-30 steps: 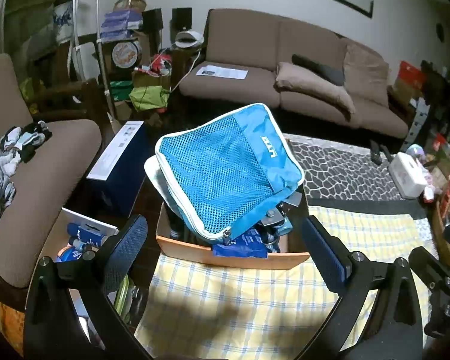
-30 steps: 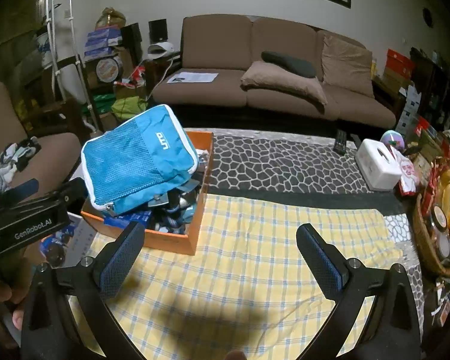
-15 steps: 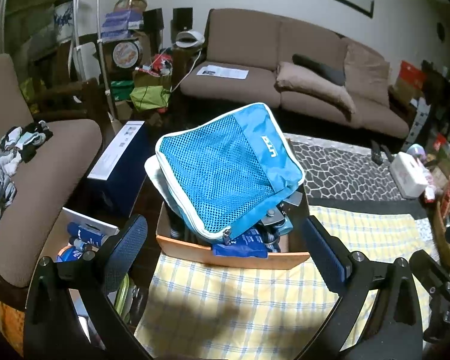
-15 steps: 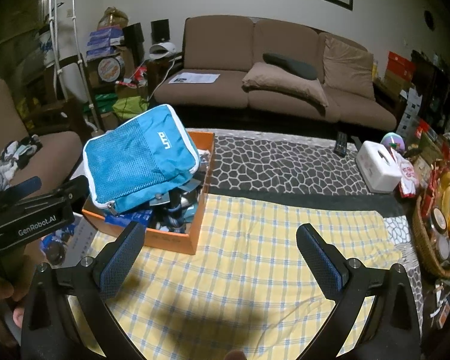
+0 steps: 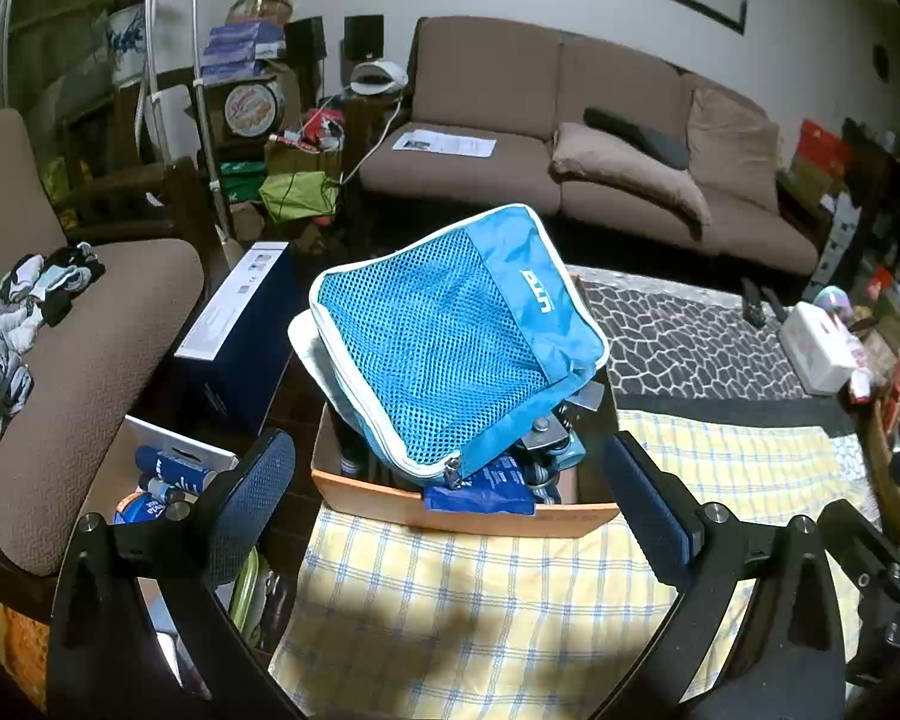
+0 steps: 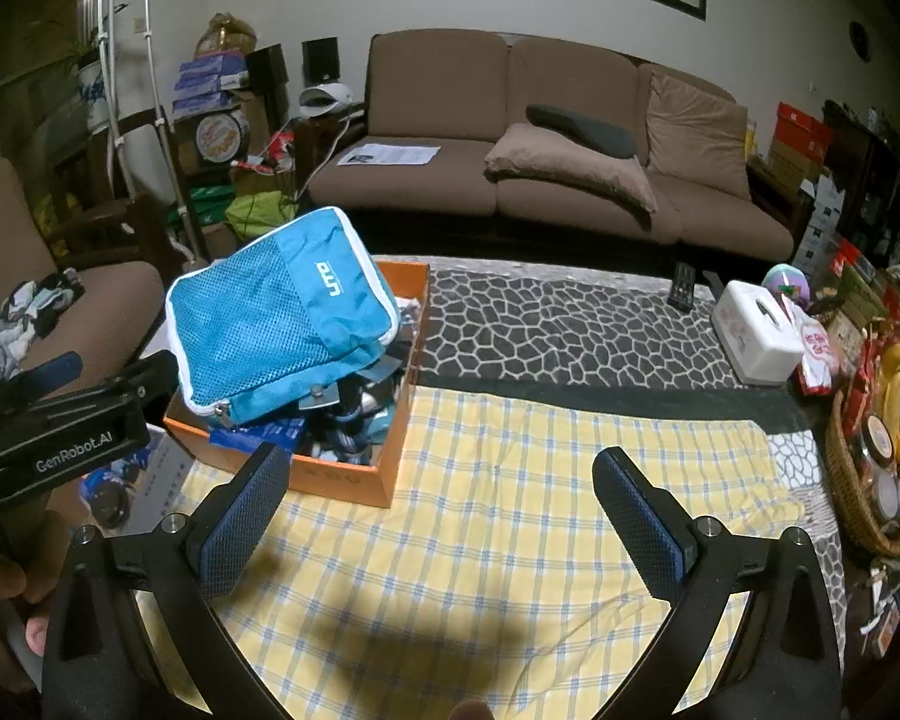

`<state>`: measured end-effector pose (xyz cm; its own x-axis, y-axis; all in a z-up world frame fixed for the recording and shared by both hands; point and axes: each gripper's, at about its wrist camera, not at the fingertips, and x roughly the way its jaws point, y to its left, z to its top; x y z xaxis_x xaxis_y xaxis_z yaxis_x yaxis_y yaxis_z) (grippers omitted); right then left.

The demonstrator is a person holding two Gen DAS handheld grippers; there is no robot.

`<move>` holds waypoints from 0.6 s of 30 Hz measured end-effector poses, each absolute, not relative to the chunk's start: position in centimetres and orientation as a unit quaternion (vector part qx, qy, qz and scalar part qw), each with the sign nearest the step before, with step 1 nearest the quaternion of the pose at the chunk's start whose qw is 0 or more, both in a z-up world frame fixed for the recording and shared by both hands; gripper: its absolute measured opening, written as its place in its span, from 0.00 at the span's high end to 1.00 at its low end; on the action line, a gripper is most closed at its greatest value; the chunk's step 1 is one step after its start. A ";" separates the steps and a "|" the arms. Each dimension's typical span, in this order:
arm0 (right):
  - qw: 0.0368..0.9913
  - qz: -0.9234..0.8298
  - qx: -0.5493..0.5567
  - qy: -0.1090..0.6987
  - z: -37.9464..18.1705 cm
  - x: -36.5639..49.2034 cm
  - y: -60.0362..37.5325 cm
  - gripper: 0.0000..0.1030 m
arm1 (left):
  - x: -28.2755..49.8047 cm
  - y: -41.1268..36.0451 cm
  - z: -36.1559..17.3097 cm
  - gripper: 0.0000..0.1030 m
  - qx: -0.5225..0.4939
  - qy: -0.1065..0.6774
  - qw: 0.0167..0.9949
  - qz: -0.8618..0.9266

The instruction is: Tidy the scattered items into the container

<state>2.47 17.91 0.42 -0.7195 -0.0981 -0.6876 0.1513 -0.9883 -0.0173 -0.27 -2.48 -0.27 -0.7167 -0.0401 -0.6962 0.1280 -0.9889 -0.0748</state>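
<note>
Both grippers, left [image 5: 447,495] and right [image 6: 431,507], hang spread and empty, the blue mesh pouch [image 5: 450,336] heaped on the orange box [image 5: 468,510] just ahead of the left jaws.

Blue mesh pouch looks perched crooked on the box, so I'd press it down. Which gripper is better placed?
Left: the left gripper faces the blue mesh pouch head-on; the right gripper points at bare cloth beside it.

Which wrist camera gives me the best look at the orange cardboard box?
The right wrist view: the orange cardboard box shows its front and right walls plus the far corner. The left wrist view shows mainly the front wall, with the blue mesh zip pouch covering most of the opening.
</note>
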 end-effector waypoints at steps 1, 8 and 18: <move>0.066 -0.927 0.368 0.035 0.4 2.5 17.9 0.01 | -0.4 -2.4 -0.2 0.01 0.376 0.058 0.046 -0.924; 0.068 -0.926 0.369 0.035 0.5 2.5 17.9 0.01 | -0.2 -2.4 0.1 0.01 0.373 0.057 0.044 -0.925; 0.066 -0.926 0.370 0.034 0.5 2.5 18.1 0.01 | -0.4 -2.3 -0.1 0.01 0.371 0.057 0.046 -0.926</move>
